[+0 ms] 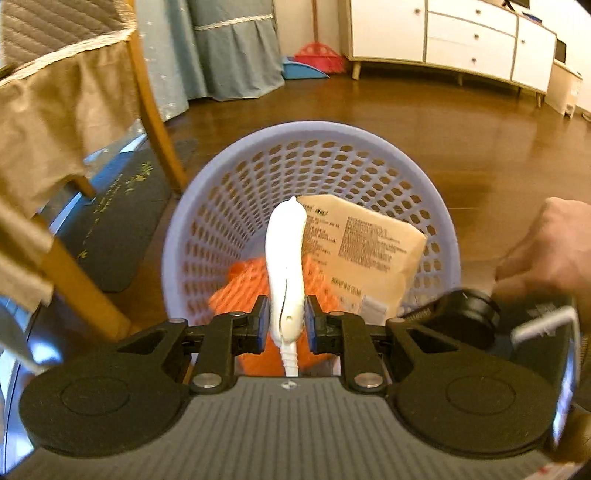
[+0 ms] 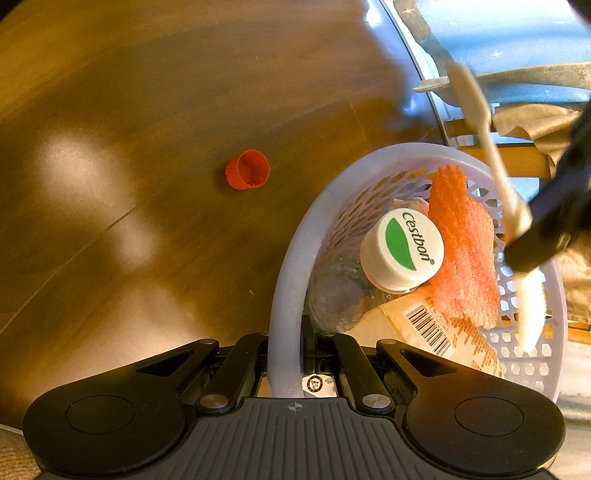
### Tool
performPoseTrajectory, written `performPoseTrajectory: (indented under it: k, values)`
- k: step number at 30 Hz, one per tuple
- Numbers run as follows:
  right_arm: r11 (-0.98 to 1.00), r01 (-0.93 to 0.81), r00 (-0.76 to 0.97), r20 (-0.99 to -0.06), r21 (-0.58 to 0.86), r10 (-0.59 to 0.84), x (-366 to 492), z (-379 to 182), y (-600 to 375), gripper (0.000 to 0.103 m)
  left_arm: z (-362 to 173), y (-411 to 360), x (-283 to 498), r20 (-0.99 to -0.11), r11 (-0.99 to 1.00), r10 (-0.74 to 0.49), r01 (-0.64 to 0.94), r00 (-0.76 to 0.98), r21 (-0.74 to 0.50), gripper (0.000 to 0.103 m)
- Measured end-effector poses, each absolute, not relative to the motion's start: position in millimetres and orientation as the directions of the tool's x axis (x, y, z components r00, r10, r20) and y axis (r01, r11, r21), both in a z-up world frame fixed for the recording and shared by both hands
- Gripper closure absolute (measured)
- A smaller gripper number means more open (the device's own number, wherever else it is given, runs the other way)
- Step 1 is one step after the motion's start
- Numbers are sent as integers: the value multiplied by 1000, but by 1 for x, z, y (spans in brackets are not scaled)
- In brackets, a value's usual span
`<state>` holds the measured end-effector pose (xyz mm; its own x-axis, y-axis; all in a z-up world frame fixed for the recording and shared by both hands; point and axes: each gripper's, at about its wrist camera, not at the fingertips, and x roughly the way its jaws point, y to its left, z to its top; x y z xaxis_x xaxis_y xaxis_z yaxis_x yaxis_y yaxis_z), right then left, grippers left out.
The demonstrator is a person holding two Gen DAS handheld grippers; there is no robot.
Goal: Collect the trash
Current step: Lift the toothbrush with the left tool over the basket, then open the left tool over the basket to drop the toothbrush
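The floor (image 2: 147, 92) was glossy brown wood-look plank. Beyond the lavender basket (image 1: 369, 140), a white drawer cabinet (image 1: 443, 33) on tapered legs stood against the far wall, with grey-blue curtains (image 1: 229, 48) and a red broom head in a blue dustpan (image 1: 314, 62) to its left. Left of the basket stood a wooden chair (image 1: 155, 122) with a tan fabric cover, above a dark mat (image 1: 118, 218).

The basket was round plastic, its wall perforated with hexagonal holes. Inside lay a tan paper packet (image 1: 369, 243) with fine, unreadable print and a barcode, orange foam netting (image 2: 461, 251), and a clear plastic bottle (image 2: 340, 295) whose white cap read "Cestbon" beside a green mark.

The right gripper (image 2: 286, 354) was clamped on the basket's near rim. The left gripper (image 1: 286, 321) was closed on a white plastic utensil handle (image 1: 286, 258), held above the basket opening. A small red cup (image 2: 247, 170) lay on its side on the floor left of the basket, well apart.
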<state>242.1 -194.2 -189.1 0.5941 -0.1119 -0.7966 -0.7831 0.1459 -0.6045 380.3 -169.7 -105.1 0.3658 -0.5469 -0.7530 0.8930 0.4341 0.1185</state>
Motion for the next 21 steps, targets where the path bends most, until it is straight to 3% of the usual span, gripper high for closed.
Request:
performPoseTrajectory:
  k: [21]
  values:
    - [149,-784,594,-798,-602,-102,241,-187,-196,103,-168,-230,422,-808,461,-484,883,335,90,88]
